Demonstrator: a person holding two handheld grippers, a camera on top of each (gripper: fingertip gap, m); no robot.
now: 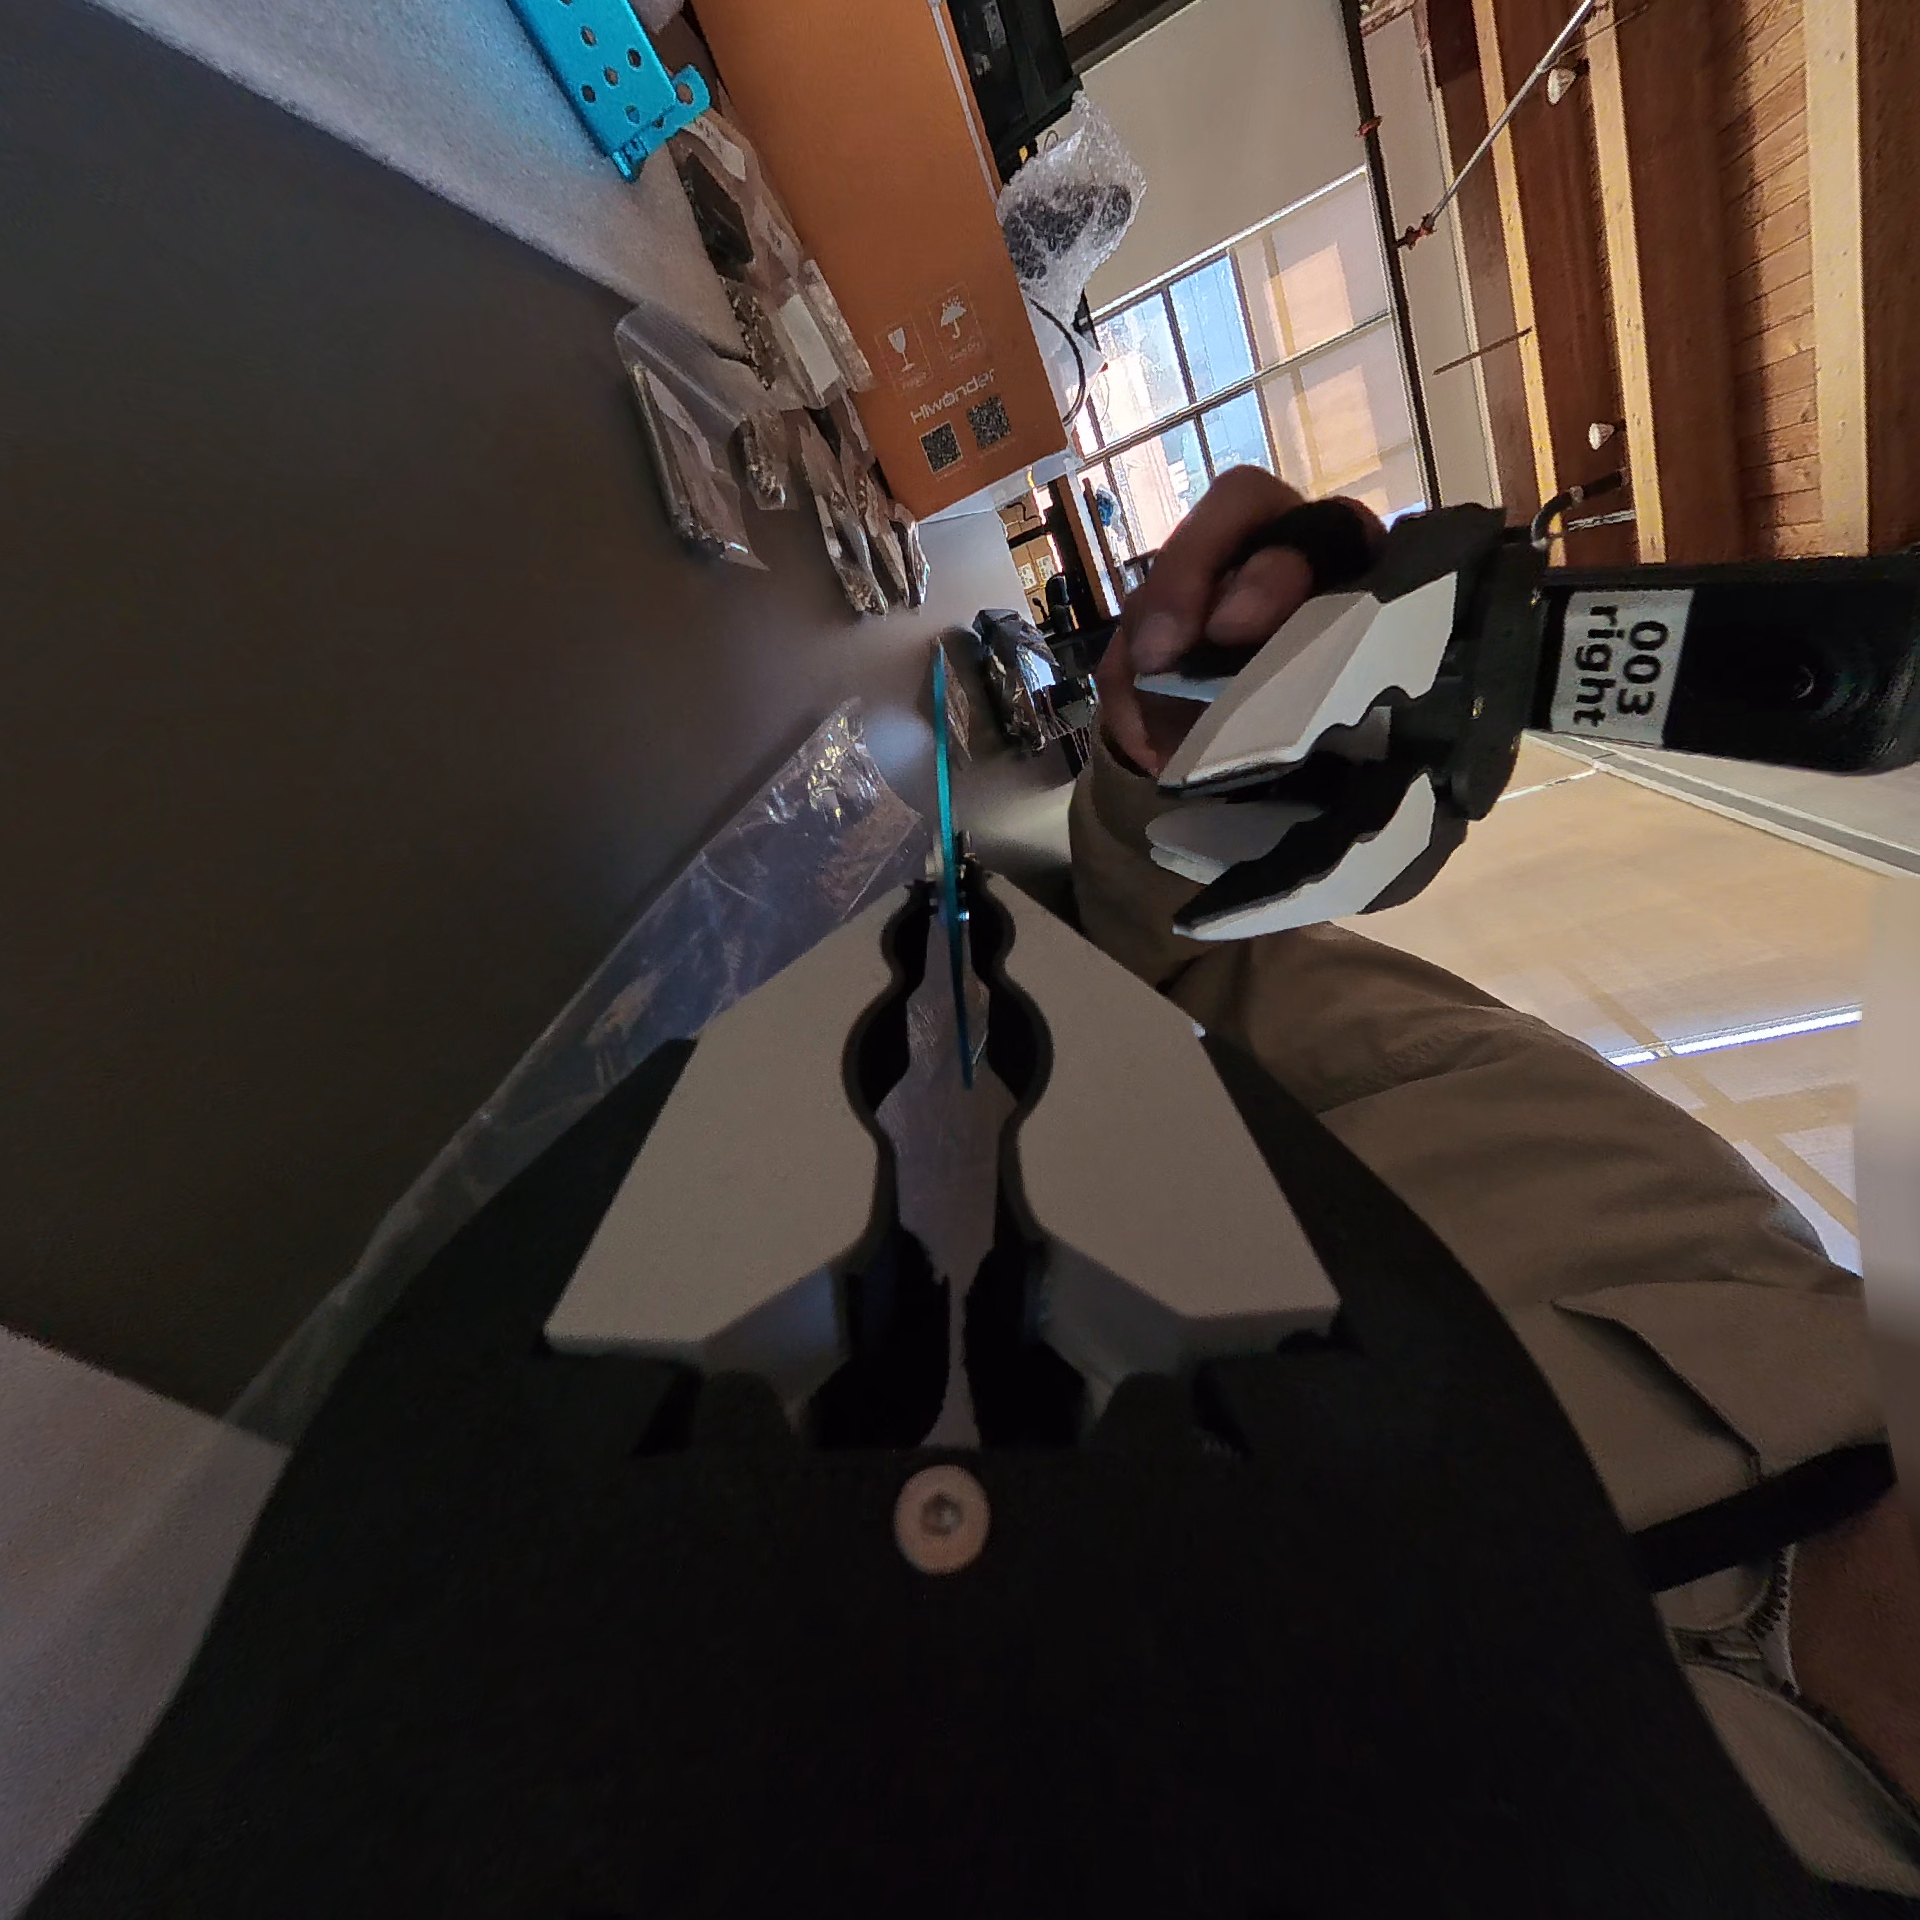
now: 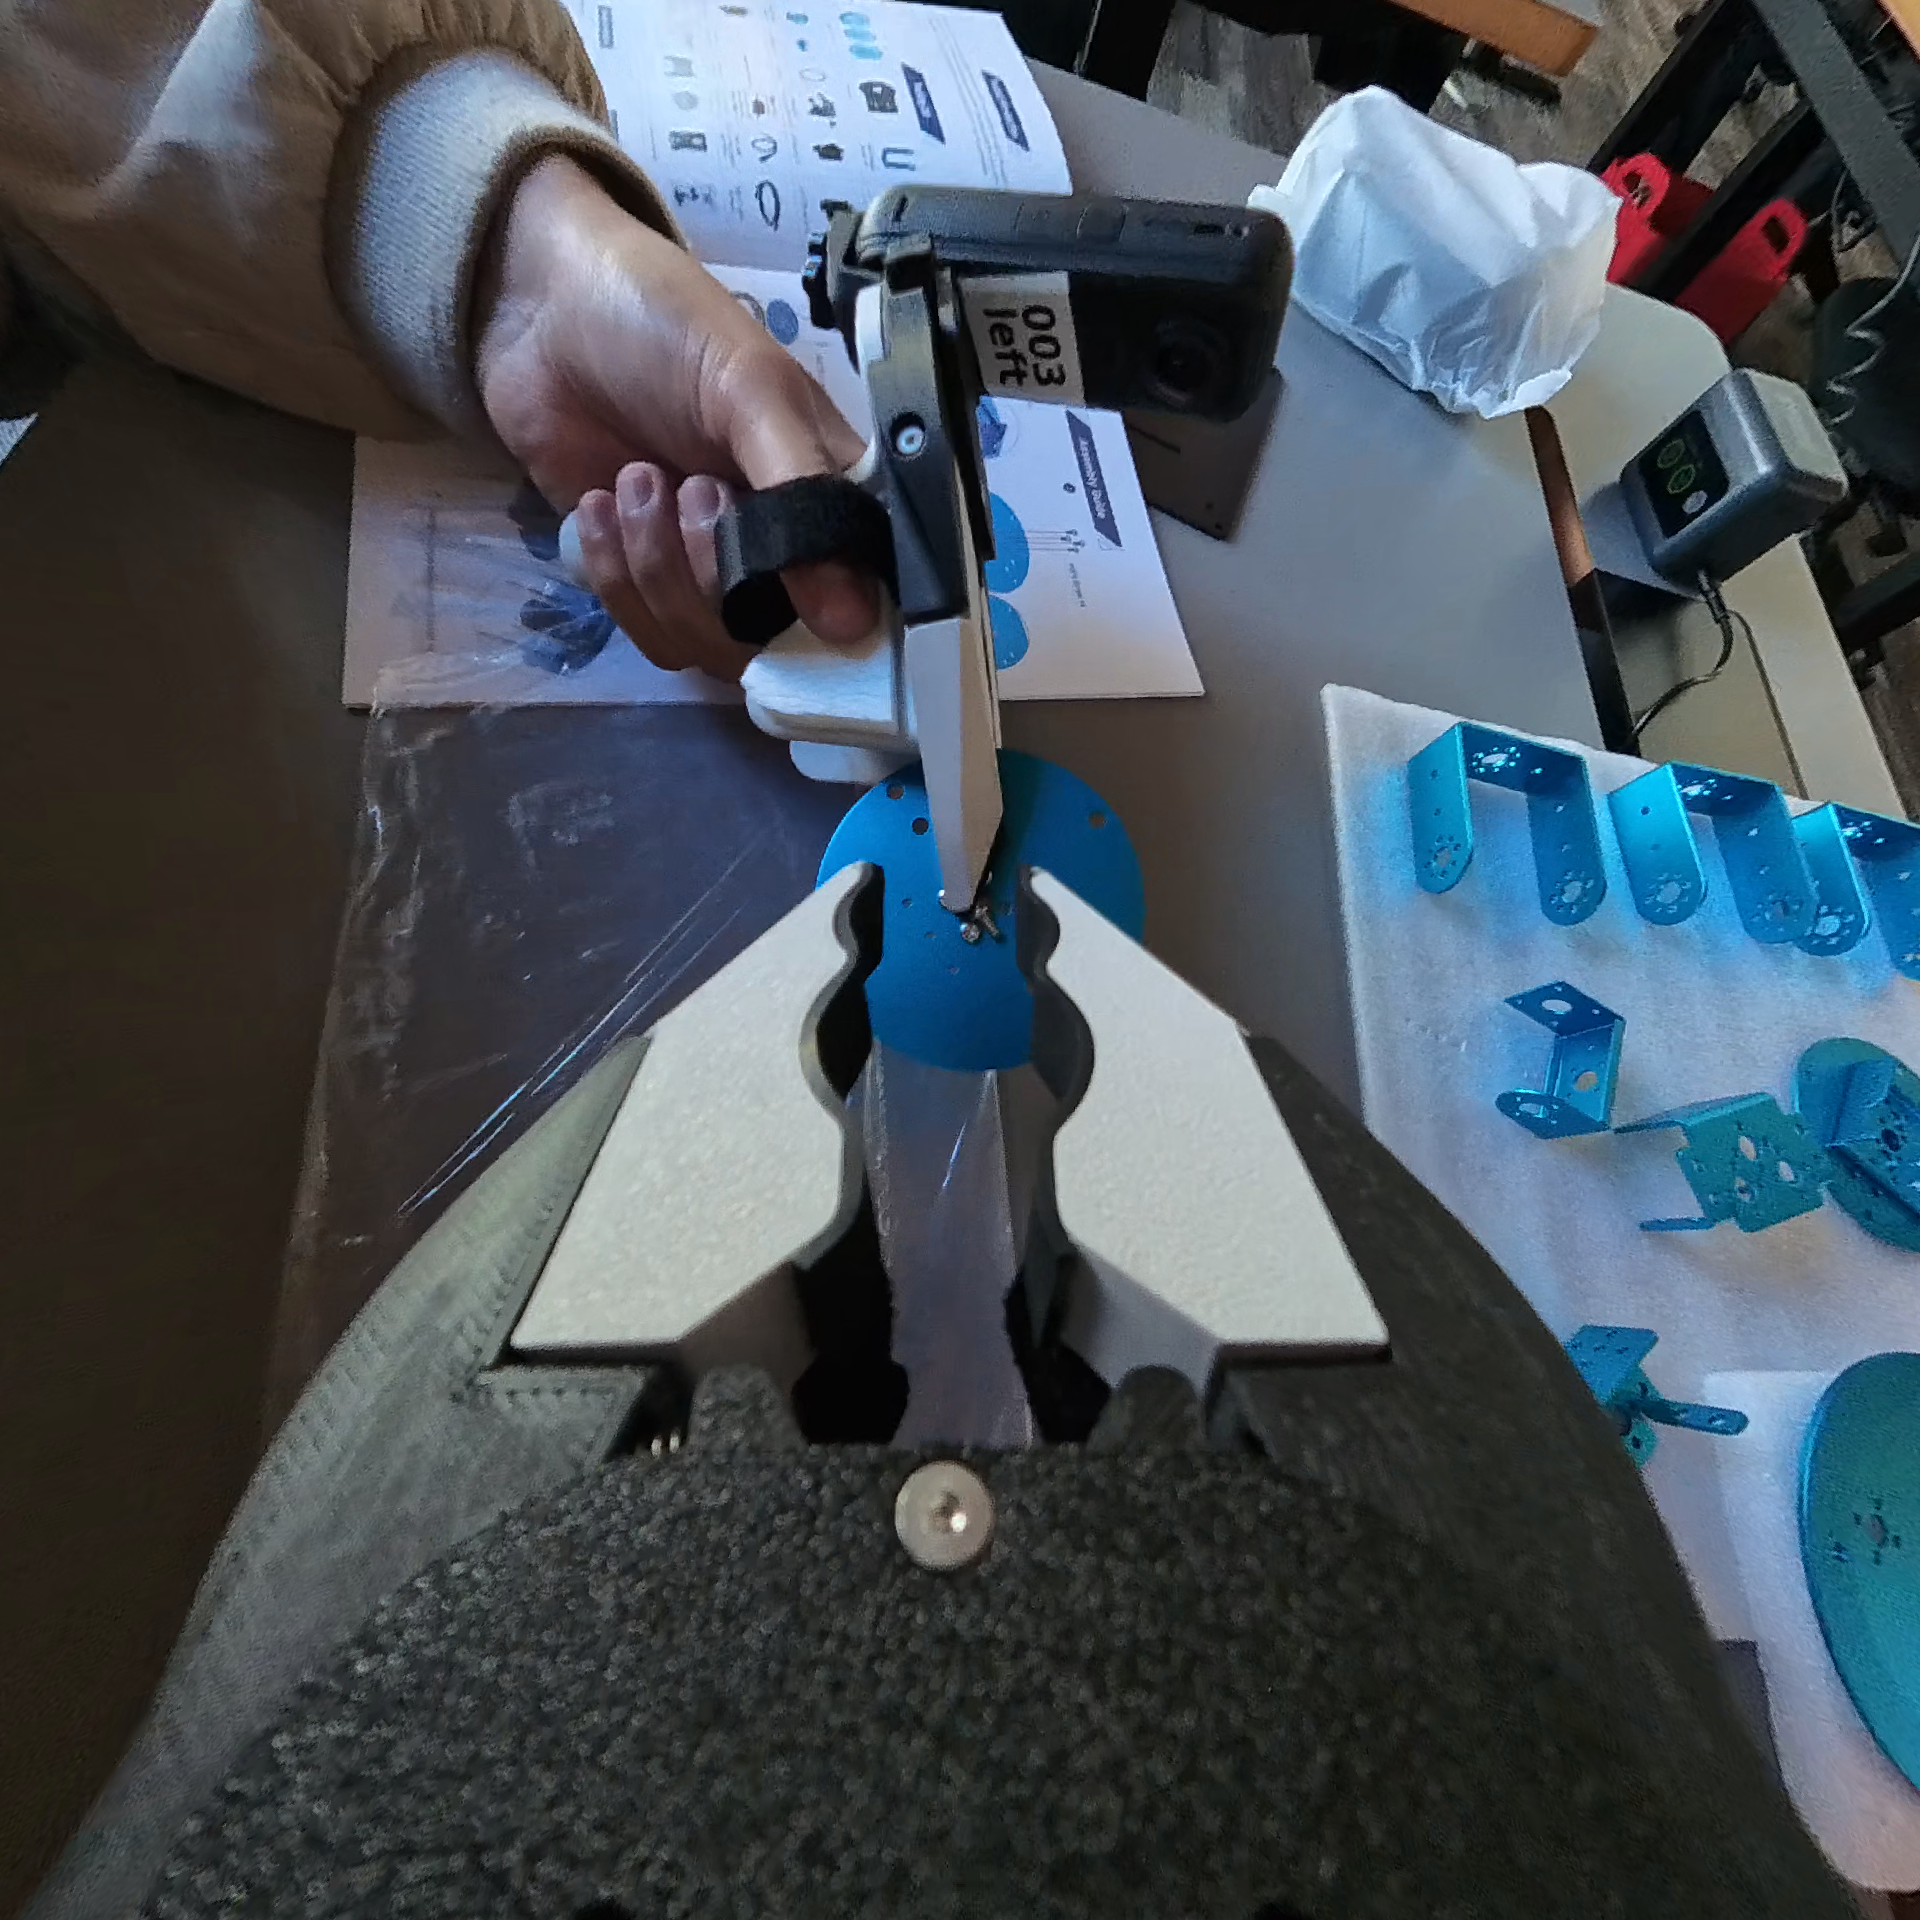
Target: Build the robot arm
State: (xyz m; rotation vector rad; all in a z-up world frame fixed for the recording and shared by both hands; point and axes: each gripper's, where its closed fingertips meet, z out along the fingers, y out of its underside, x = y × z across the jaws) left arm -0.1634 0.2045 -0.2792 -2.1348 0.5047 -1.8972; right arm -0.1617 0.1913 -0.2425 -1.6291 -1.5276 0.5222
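Between the two grippers, above the dark worktop (image 2: pixel 187 831), a blue round plate (image 2: pixel 935 997) is held on edge. The left gripper (image 1: pixel 954 883) has its jaws closed on the plate's rim (a small screw sits right at the pinch). The right gripper (image 2: pixel 945 894) hangs just beside the plate with its jaws slightly apart, holding nothing. Clear plastic wrap (image 2: pixel 540 935) lies under the plate. To the right, blue brackets (image 2: pixel 1662 862) rest on white foam (image 2: pixel 1392 935); an open printed booklet (image 2: pixel 1101 582) lies behind.
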